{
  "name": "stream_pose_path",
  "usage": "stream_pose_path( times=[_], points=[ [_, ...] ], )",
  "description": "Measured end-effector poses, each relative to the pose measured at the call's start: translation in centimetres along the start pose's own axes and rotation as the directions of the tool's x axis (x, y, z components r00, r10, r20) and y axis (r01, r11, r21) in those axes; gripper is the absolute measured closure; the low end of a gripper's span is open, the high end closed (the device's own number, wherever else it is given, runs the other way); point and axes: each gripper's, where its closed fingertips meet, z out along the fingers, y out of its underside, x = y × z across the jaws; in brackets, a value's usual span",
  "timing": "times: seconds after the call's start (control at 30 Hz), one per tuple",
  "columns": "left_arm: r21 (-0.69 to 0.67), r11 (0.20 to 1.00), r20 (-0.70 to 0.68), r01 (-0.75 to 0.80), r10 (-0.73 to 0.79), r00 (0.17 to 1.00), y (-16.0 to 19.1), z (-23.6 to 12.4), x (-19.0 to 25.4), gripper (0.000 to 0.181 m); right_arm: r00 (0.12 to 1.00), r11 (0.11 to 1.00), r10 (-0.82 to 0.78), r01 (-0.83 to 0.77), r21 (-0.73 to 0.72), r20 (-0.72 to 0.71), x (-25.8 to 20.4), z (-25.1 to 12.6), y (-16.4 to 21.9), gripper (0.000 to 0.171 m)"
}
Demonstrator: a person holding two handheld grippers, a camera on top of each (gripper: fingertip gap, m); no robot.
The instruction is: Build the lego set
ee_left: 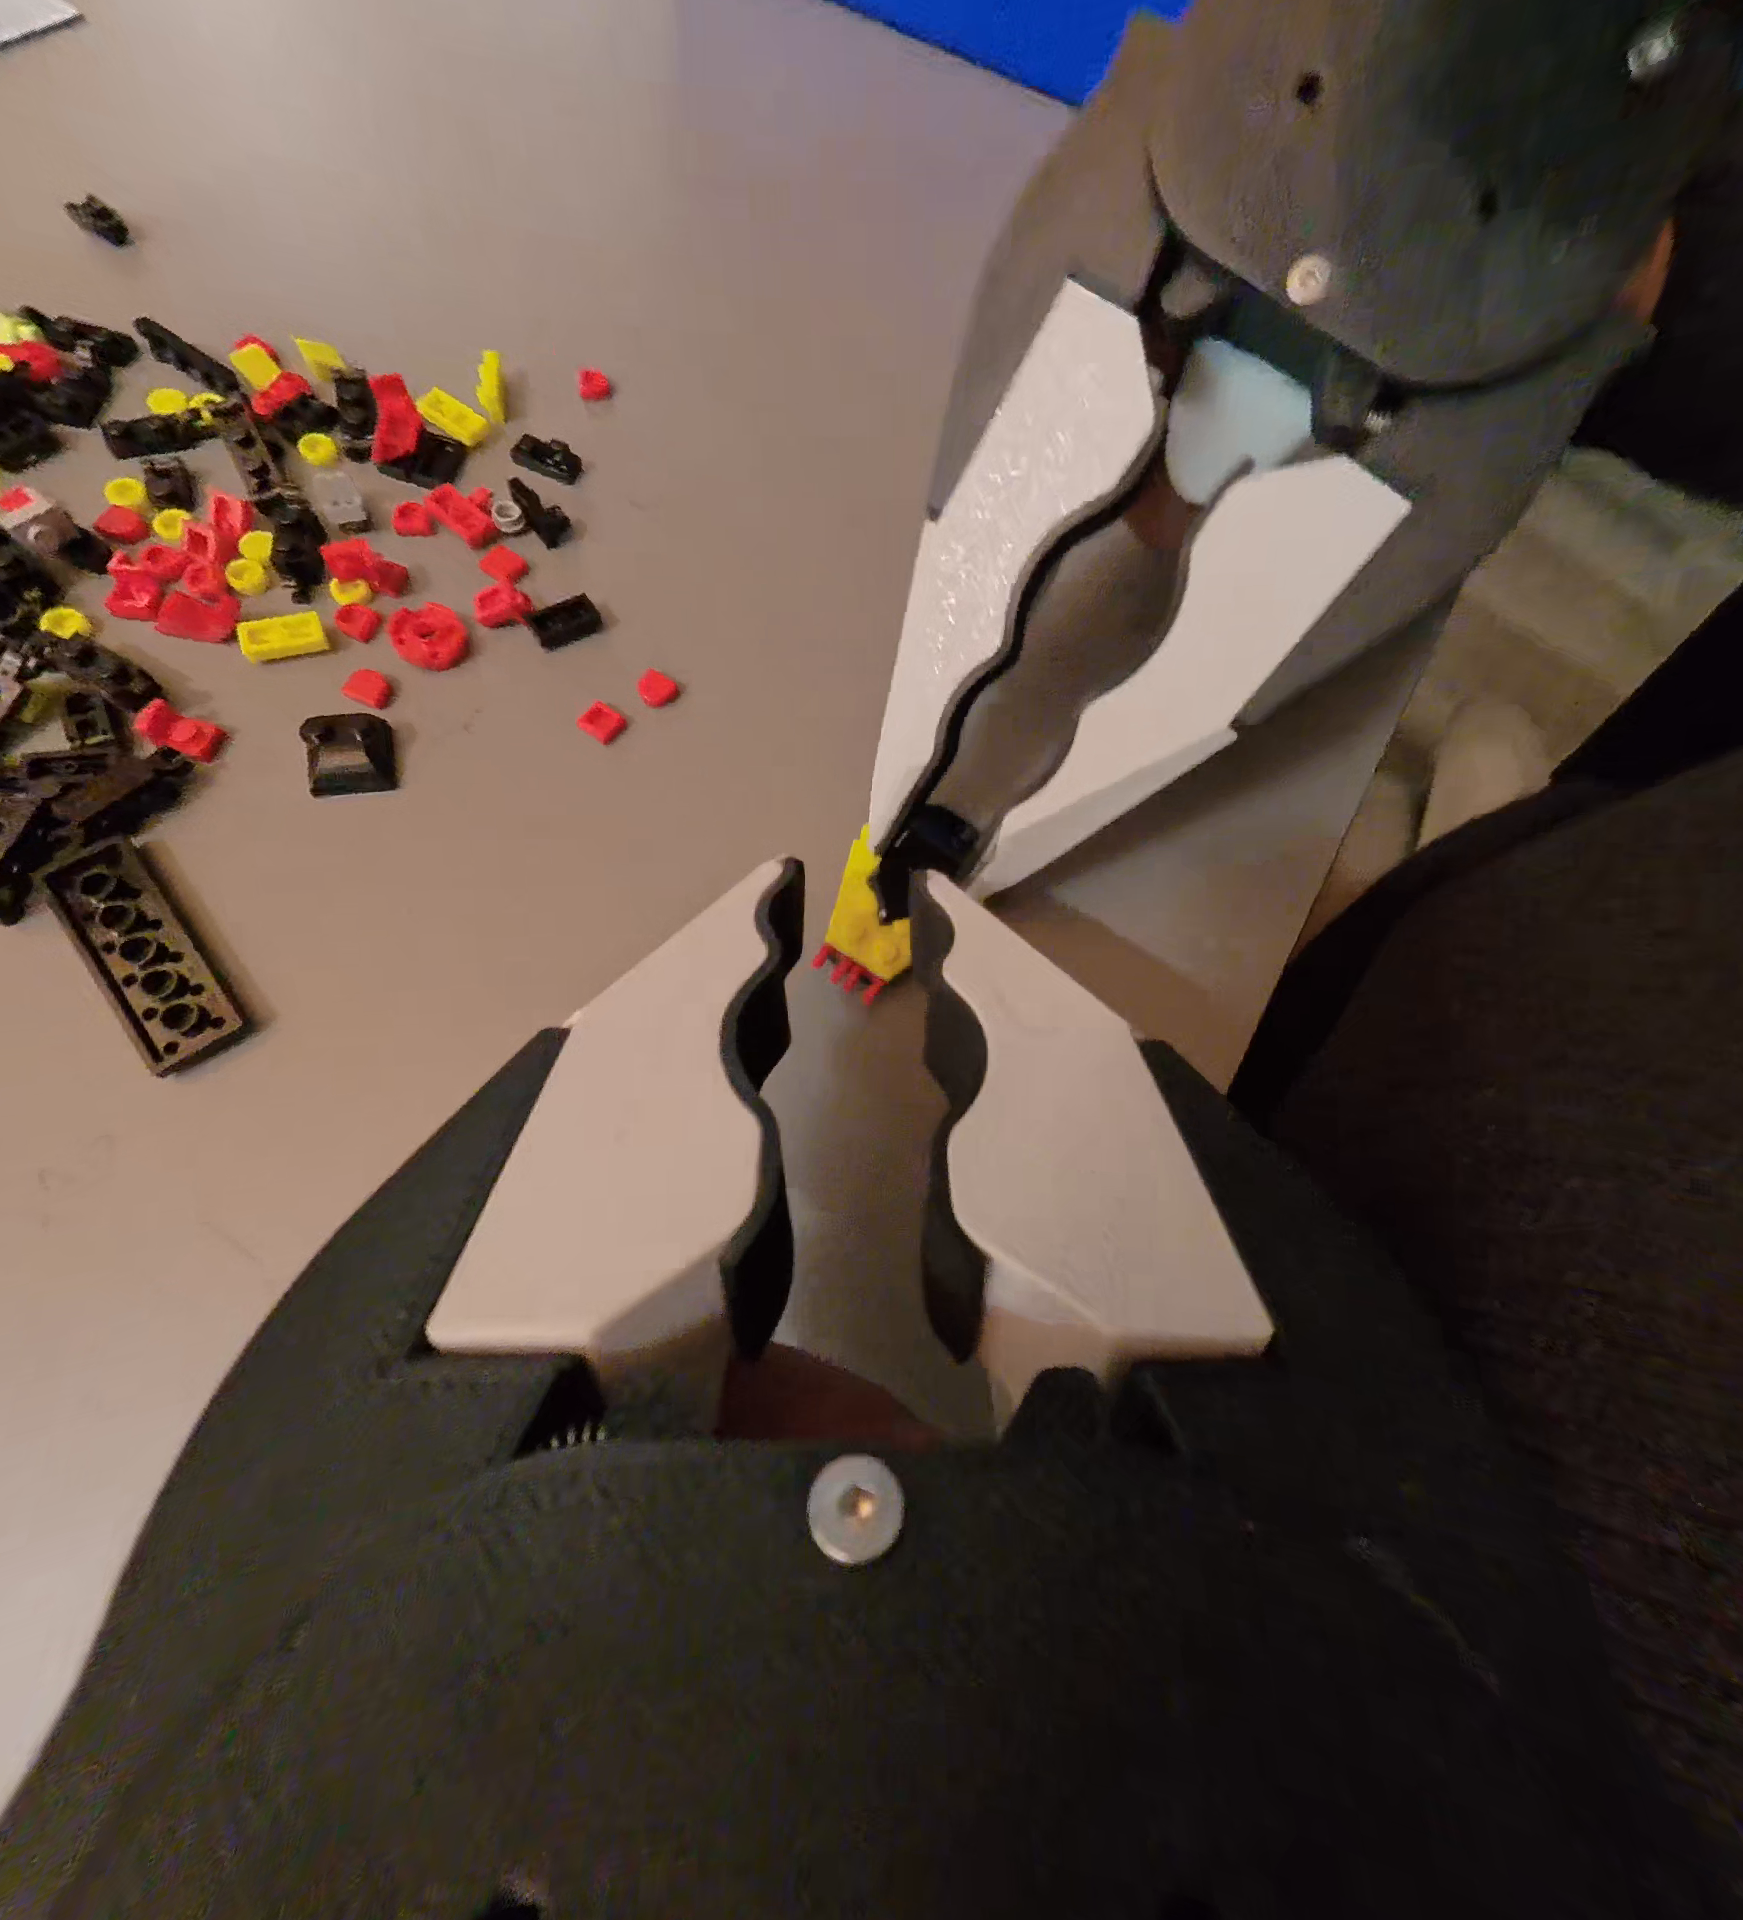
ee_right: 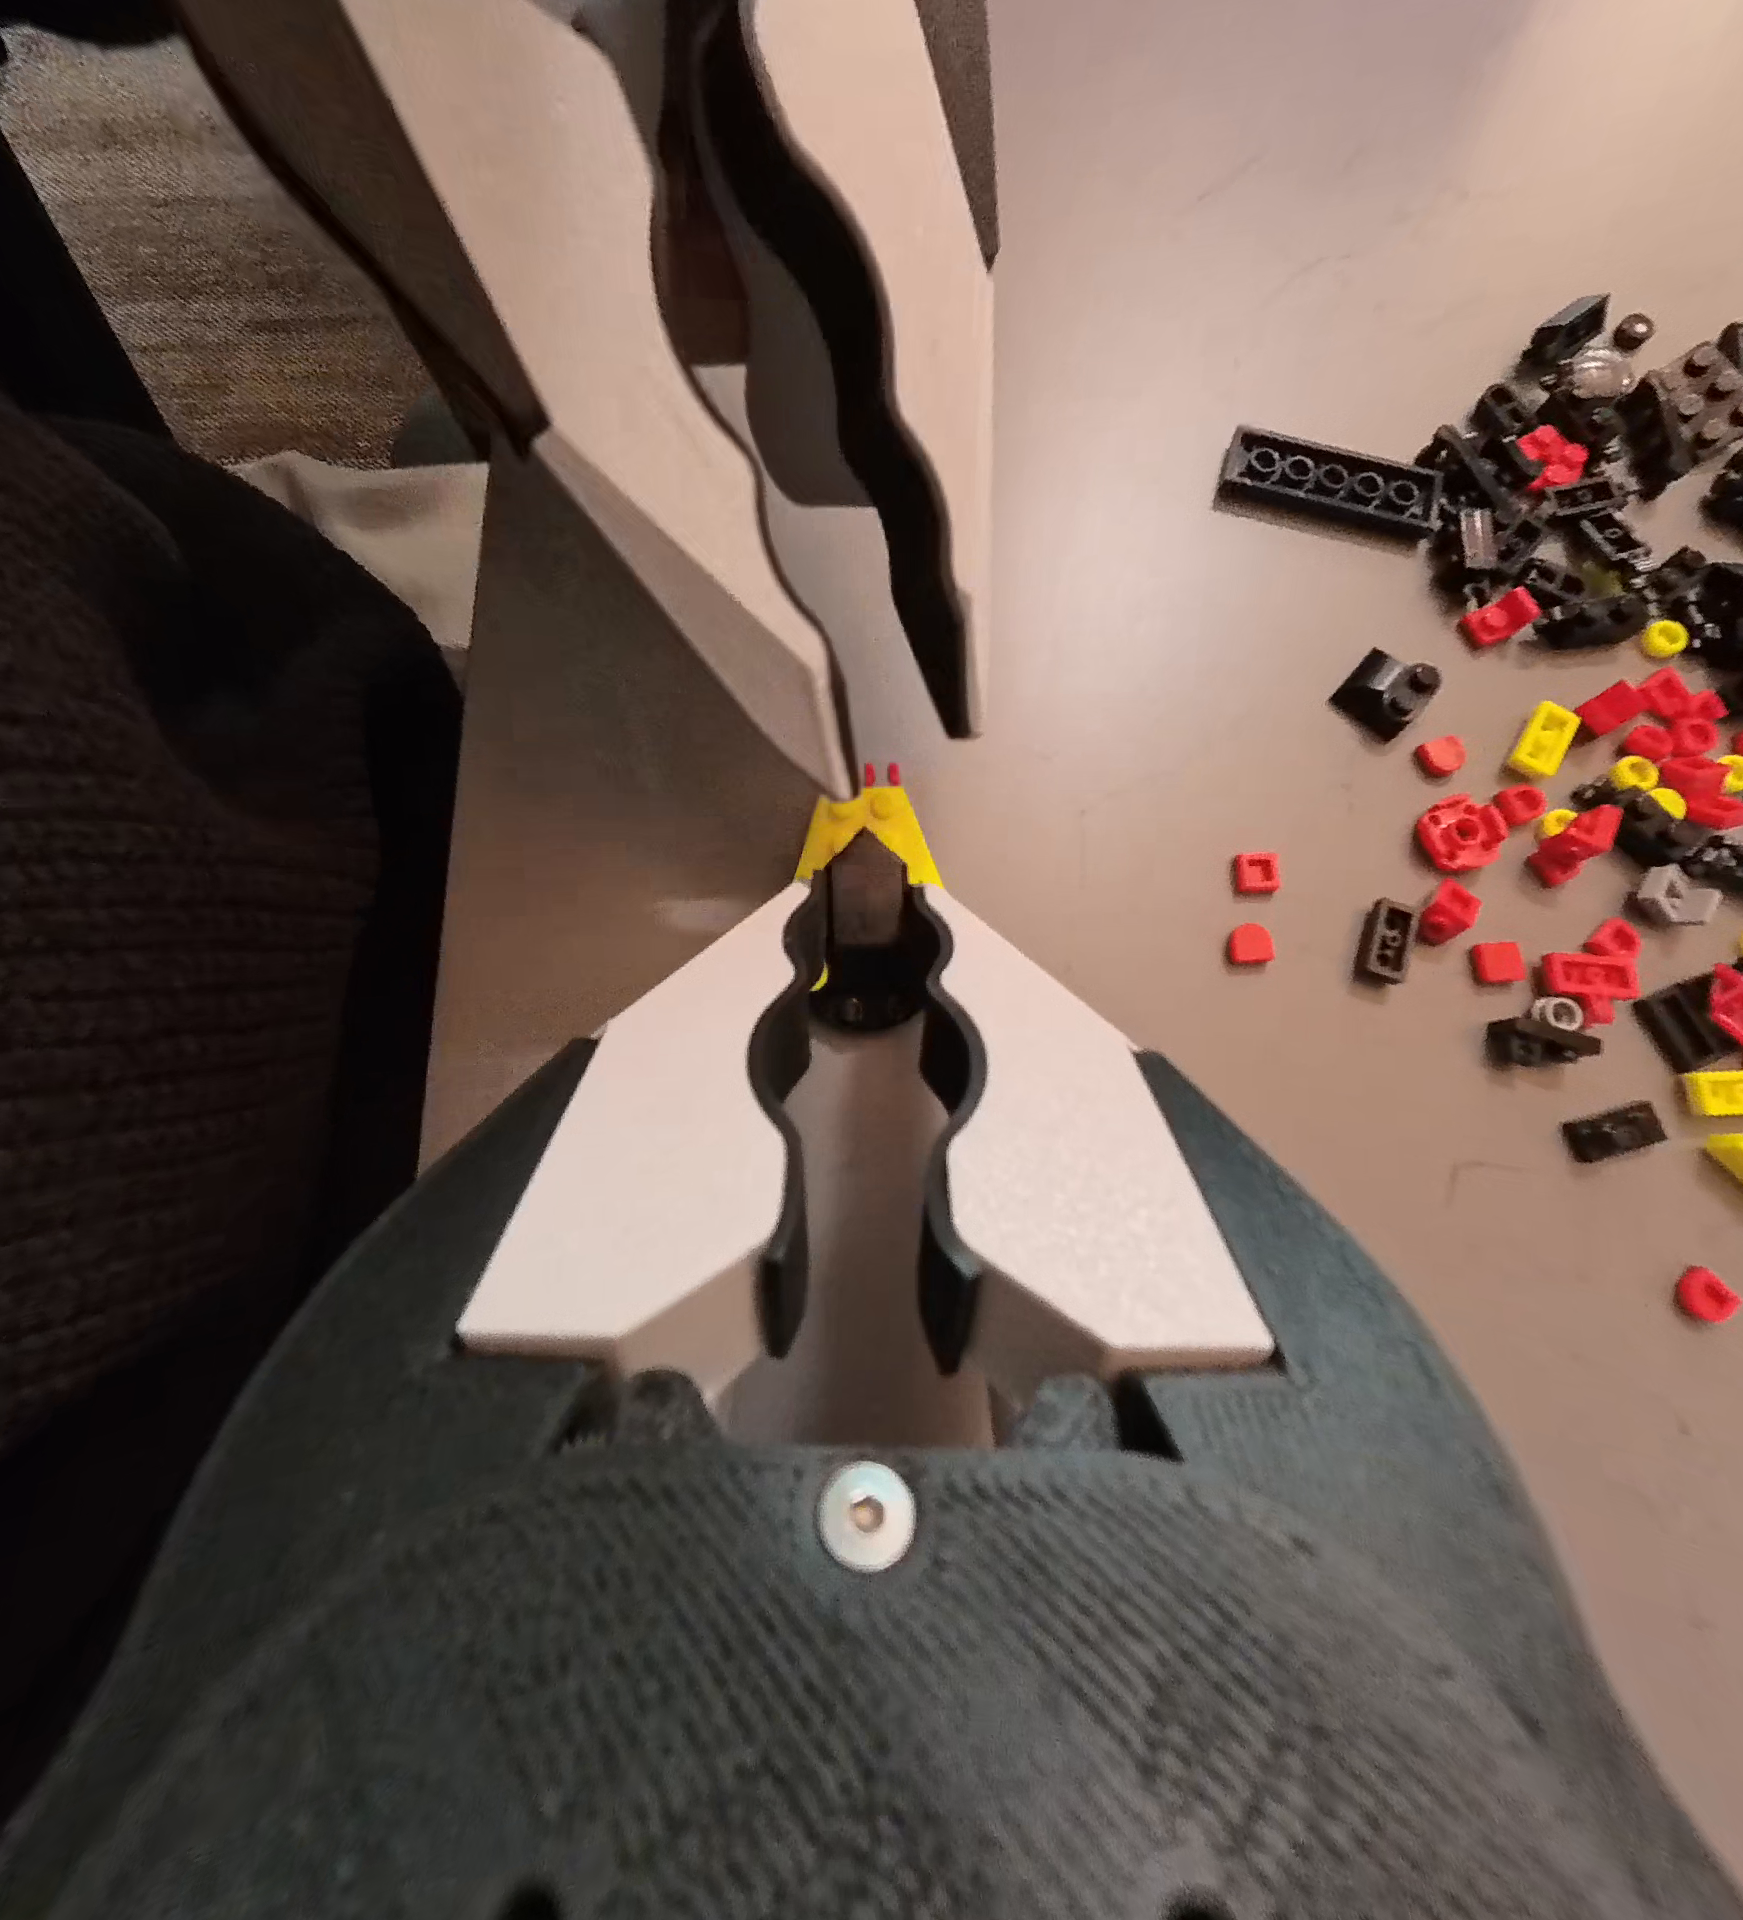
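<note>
In the left wrist view, a great heap of loose bricks [ee_left: 171,540] is seen scattered at the upper left of the frame on the grey table [ee_left: 638,260], black, red and yellow all mixed, with a long black plate [ee_left: 145,956] lying at its lower edge; by that showing, the build is judged to be at an early stage, most pieces not yet used. At the centre, a small assembly [ee_left: 865,935] of a yellow piece with red prongs and a black part is held up, and the left gripper [ee_left: 851,904] is seen parted around it, one tip just beside it on the right, the other apart on the left, so nothing is clamped there. From the upper right the right gripper [ee_left: 924,842] reaches down, its tips closed on the black part of the assembly. In the right wrist view, the same small assembly [ee_right: 872,831] is seen at the centre of the frame, gripped firmly between the right gripper's [ee_right: 867,883] tips, yellow wings and red prongs poking out beyond them. The left gripper [ee_right: 898,727] comes down from the top, its tips spread, one touching or nearly touching the red prongs. The loose bricks [ee_right: 1625,779] are spread across the right side, well apart from both grippers.
</note>
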Motion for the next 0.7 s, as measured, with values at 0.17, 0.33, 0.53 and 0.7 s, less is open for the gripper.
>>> stream_pose_path(
  times=[0.17,0.33,0.53,0.7],
  points=[
    [-0.117,0.993,0.085,-0.035,0.045,0.995,1.9,0.9,-0.9,0.180,1.000,1.000,0.016,-0.017,0.023,0.025,-0.4,0.1,-0.4,0.158],
    [-0.147,0.987,0.138,-0.062,0.083,0.987,2.4,1.1,-1.4,0.181,1.000,0.998,0.006,-0.006,0.058,0.006,-0.1,-0.4,-1.0,0.159],
    [-0.164,0.983,0.101,-0.078,0.095,0.990,2.7,1.2,-0.8,0.181,0.995,0.999,0.009,-0.005,0.042,-0.095,1.9,-1.2,-0.3,0.171],
    [-0.156,0.986,0.131,-0.061,0.082,0.988,2.6,1.1,-1.6,0.173,0.982,0.996,0.049,-0.036,0.076,-0.180,4.0,-2.0,-0.4,0.163]
  ],
)
